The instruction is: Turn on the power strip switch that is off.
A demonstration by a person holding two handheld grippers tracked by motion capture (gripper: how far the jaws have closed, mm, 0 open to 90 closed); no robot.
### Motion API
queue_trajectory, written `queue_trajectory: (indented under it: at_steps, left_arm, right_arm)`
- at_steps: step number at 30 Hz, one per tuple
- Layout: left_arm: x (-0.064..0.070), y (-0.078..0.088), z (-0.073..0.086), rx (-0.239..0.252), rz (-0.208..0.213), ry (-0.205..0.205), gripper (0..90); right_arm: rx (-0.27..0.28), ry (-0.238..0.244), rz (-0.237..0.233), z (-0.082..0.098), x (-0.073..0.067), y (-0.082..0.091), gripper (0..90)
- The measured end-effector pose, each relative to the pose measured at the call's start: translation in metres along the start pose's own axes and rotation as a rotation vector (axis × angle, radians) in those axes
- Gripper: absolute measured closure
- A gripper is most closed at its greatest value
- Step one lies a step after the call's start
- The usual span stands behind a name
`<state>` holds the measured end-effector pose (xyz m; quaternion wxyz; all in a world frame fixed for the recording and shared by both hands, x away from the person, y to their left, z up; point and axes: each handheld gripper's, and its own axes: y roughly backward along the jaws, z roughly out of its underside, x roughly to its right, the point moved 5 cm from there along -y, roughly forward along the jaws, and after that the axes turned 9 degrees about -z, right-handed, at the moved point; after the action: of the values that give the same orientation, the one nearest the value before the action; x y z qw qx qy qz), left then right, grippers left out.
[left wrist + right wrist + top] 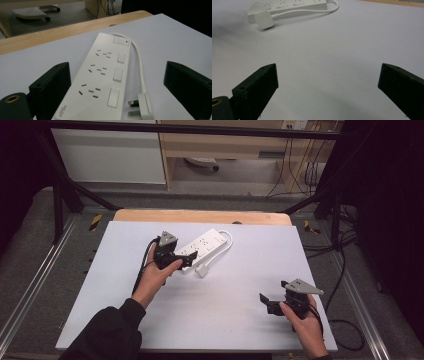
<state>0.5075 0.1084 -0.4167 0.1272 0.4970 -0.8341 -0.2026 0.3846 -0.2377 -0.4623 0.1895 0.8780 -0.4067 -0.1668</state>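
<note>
A white power strip [202, 246] with three sockets lies slantwise on the white table top [230, 315], left of middle. Its cable loops round the far end back to a white plug [202, 270] lying beside its near end. My left gripper [186, 261] is open at the strip's near end. In the left gripper view the strip [100, 82] and the plug [143, 108] lie between the spread jaws of this gripper [118, 75], apart from both. My right gripper [265, 303] is open low over bare table at the front right. The right gripper view shows it [329, 72] with the strip [287, 7] and plug [264, 20] far ahead.
A wooden table edge [200, 216] runs behind the white top. Black frame posts [59, 205] stand at the left and right. Cables [345, 270] trail on the floor at the right. A shelf unit [225, 150] stands beyond the table.
</note>
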Motion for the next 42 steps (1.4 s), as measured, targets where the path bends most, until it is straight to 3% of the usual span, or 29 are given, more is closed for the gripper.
queue_trajectory:
  at_steps: [21, 33, 35, 40, 42]
  left_arm:
    - [-0.004, -0.016, 0.008, -0.045, -0.019, 0.005, 10.9]
    - [0.000, -0.018, 0.008, -0.042, -0.029, -0.010, 25.8]
    - [0.001, -0.018, 0.008, -0.042, -0.028, -0.018, 32.0]
    - [0.003, -0.020, 0.012, -0.064, -0.023, -0.045, 33.4]
    - [0.003, -0.021, 0.012, -0.067, -0.022, -0.038, 34.9]
  right_arm:
    - [-0.005, -0.002, 0.000, 0.001, 0.000, -0.001, 3.2]
    - [-0.008, -0.001, 0.000, 0.001, 0.001, -0.001, 3.2]
    - [-0.008, -0.002, 0.003, 0.001, 0.001, -0.002, 3.2]
    - [-0.012, -0.003, 0.000, 0.001, 0.002, -0.002, 3.3]
    - [-0.012, -0.003, 0.000, 0.001, 0.001, -0.002, 3.3]
